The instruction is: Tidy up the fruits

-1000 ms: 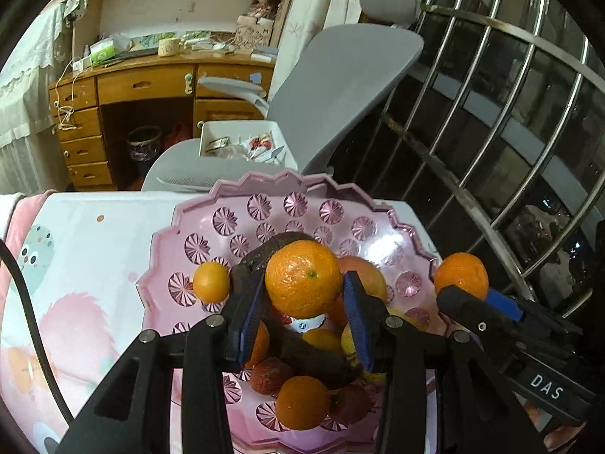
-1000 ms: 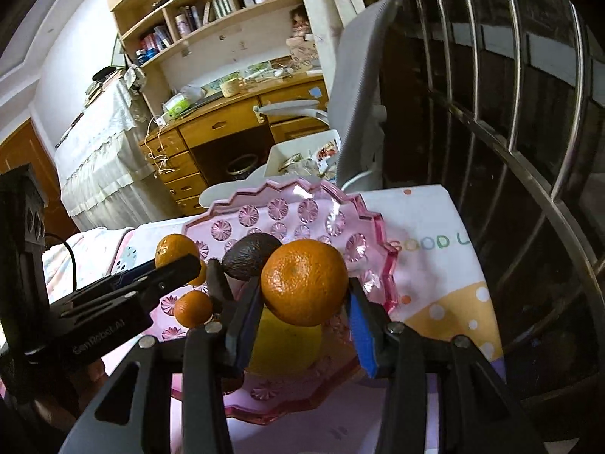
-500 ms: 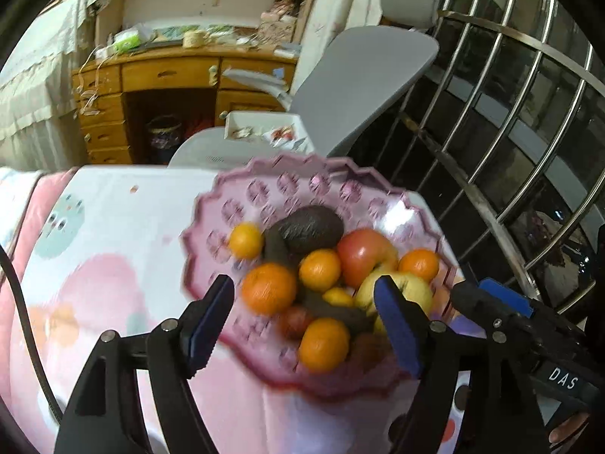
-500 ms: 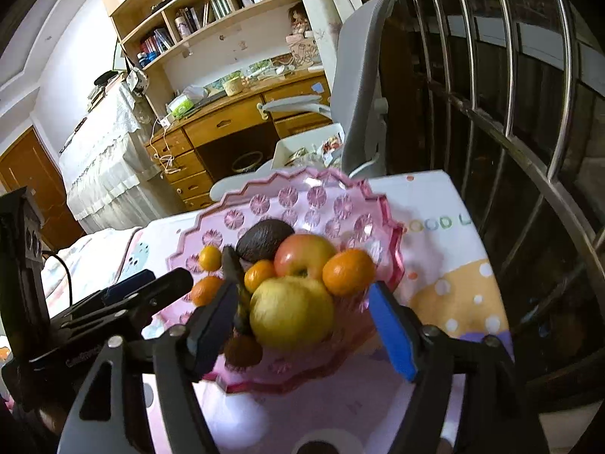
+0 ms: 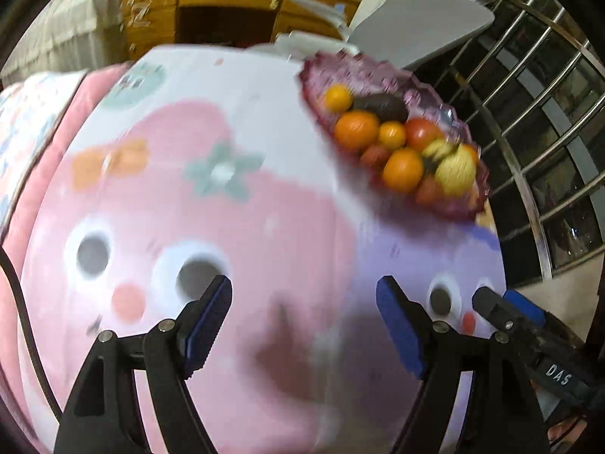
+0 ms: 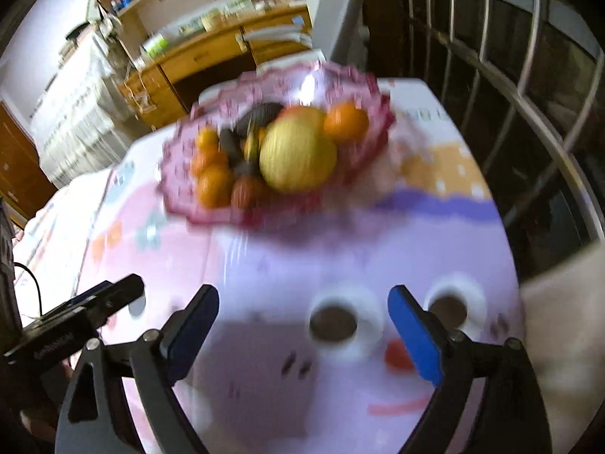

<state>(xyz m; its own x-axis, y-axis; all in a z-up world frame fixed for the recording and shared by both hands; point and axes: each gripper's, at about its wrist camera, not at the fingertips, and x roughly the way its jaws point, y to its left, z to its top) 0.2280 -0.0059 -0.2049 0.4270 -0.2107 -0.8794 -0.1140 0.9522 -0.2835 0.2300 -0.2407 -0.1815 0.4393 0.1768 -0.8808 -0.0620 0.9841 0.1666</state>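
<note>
Now the avocado (image 5: 380,108) lies lengthwise across the bowl (image 5: 446,204).

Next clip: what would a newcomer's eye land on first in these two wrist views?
The pink scalloped fruit plate, heaped with fruit: a big yellow-green apple in front, oranges and a dark avocado around it, at the cloth's far edge near the window bars. Below, the left gripper and right gripper stand open and empty over the cartoon-face tablecloth.
</note>
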